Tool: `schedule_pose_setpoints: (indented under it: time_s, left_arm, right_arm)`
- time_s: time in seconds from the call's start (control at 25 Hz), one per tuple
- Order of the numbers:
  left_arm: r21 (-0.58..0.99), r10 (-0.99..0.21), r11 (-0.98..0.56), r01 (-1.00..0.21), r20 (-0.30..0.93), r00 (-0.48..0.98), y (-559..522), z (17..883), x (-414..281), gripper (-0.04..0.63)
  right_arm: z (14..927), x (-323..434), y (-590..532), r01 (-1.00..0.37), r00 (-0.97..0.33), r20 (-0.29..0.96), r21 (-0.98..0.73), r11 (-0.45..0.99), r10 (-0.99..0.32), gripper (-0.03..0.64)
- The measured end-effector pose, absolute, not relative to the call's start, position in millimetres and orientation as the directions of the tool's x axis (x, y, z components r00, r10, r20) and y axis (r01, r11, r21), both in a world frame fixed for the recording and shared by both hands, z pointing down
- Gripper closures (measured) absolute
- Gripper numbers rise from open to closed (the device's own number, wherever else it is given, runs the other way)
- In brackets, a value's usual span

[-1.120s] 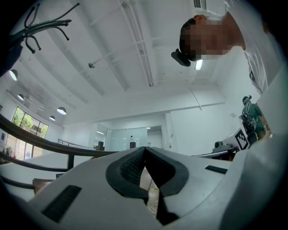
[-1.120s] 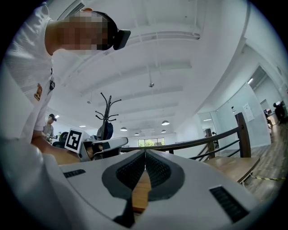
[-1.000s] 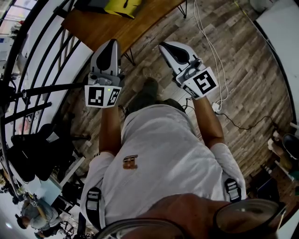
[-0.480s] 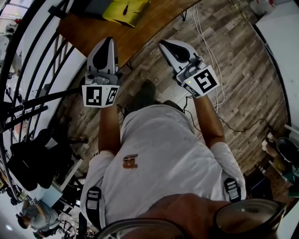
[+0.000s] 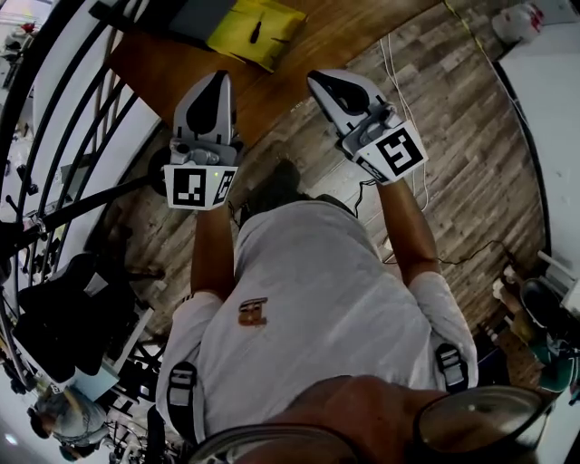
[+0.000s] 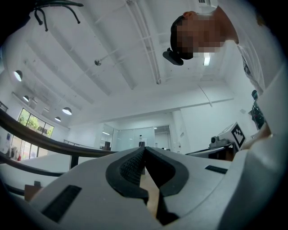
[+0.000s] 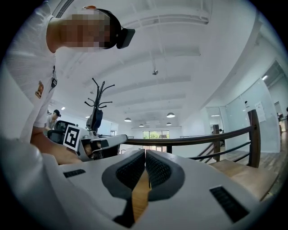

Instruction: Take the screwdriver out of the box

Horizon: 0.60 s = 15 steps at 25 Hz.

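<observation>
A yellow box point(image 5: 237, 29) lies open on the wooden table point(image 5: 308, 50) at the top of the head view. A dark screwdriver point(image 5: 257, 30) rests inside it. My left gripper point(image 5: 216, 80) is shut and empty, held out over the table's near edge, short of the box. My right gripper point(image 5: 314, 78) is also shut and empty, off to the right of the box. In the left gripper view the left gripper point(image 6: 144, 151) has its pads together, with nothing between them. The right gripper view shows the right gripper point(image 7: 145, 153) the same way.
A black railing point(image 5: 63, 109) curves along the left. White cables point(image 5: 410, 100) trail over the wood floor on the right, beside a white surface point(image 5: 553, 100). Another person point(image 5: 54, 412) sits at the lower left. A dark grey object point(image 5: 186, 14) lies left of the box.
Both grippers have travelled forward toward the table. The table and the yellow box have slid further into the head view, and the screwdriver now shows in full.
</observation>
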<state>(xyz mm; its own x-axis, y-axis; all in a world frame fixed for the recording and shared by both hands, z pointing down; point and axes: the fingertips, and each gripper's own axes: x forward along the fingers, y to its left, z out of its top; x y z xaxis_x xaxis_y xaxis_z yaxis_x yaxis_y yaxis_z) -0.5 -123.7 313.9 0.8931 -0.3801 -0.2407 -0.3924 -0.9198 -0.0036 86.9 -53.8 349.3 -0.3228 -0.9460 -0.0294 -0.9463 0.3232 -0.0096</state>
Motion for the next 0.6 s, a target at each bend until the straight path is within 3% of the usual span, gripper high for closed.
schedule_pose_setpoints:
  time_s: [0.6]
  left_arm:
    - [0.020, -0.387, -0.919, -0.393, -0.221, 0.895, -227, 317, 46, 0.575]
  right_arm:
    - [350, 134, -169, -0.928, -0.371, 0.023, 0.024, 0.372, -0.928, 0.584]
